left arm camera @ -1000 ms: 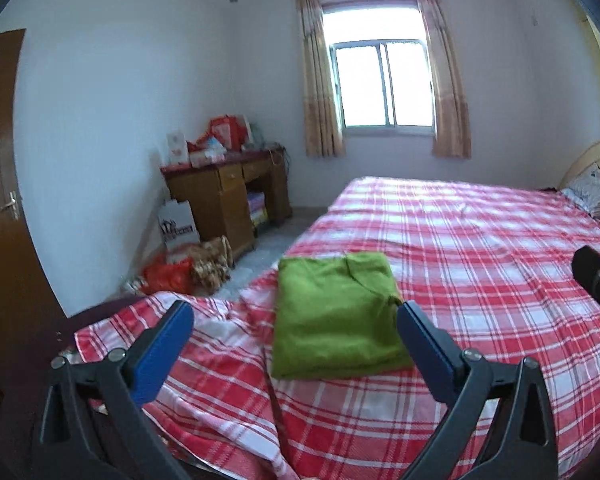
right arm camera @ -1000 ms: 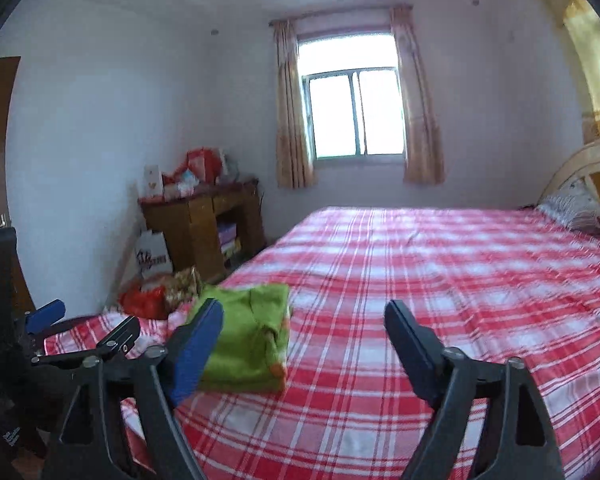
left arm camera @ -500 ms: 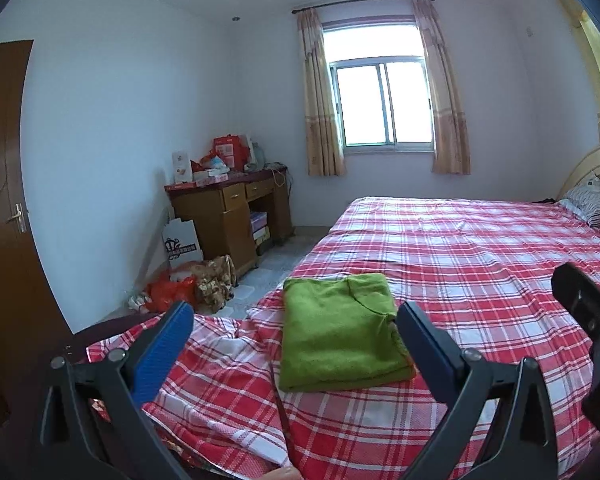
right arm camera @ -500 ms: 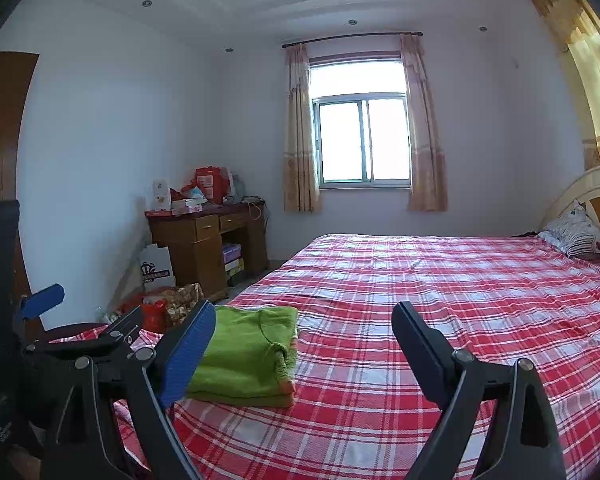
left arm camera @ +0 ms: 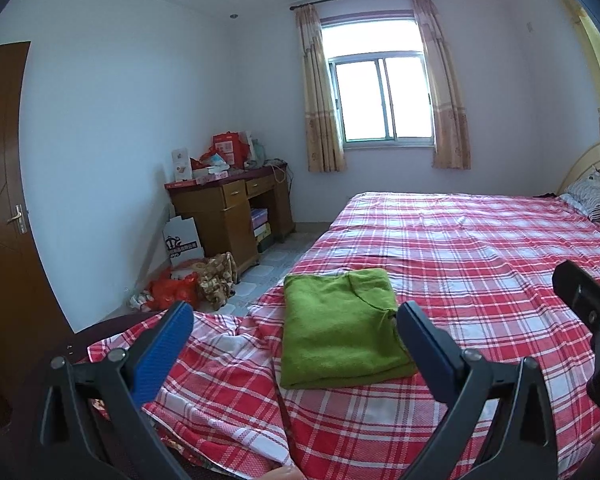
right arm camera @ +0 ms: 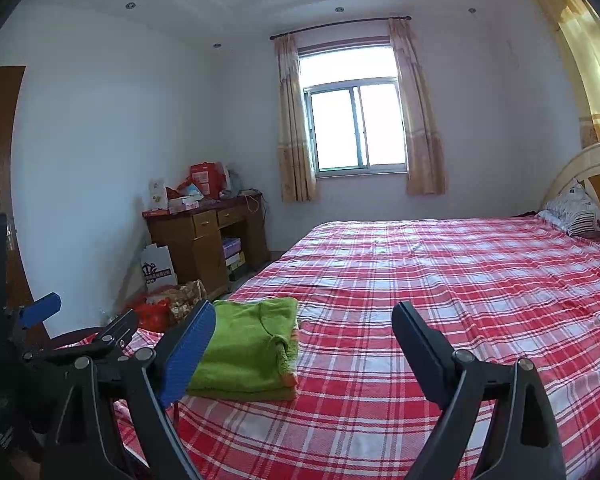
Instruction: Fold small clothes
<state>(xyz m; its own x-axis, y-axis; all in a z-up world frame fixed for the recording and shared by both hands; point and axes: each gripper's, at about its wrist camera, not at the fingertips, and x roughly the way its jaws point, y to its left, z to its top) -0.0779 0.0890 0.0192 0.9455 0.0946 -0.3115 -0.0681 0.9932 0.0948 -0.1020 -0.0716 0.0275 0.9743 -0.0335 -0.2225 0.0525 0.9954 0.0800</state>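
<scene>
A green garment [left arm camera: 336,336] lies folded into a neat rectangle on the red plaid bedsheet [left arm camera: 460,260], near the bed's foot corner. My left gripper [left arm camera: 294,314] hovers just short of it, open, with nothing between its blue pads. In the right wrist view the same green garment [right arm camera: 248,344] sits left of centre on the bedsheet [right arm camera: 420,280]. My right gripper [right arm camera: 303,311] is open and empty, to the right of the garment. The left gripper's blue pad [right arm camera: 40,310] shows at the far left there, and the right gripper's finger [left arm camera: 580,292] shows at the right edge of the left wrist view.
A wooden desk [left arm camera: 228,208] piled with boxes stands by the left wall, with bags [left arm camera: 188,284] on the floor before it. A brown door [left arm camera: 4,200] is at the far left. Pillows [right arm camera: 576,212] lie by the headboard. The sheet is rumpled at the near left corner [left arm camera: 220,332].
Both views have shifted slightly and sharpened, showing a bit more ceiling. The folded green garment lies as before, and both pairs of jaws keep the same width.
</scene>
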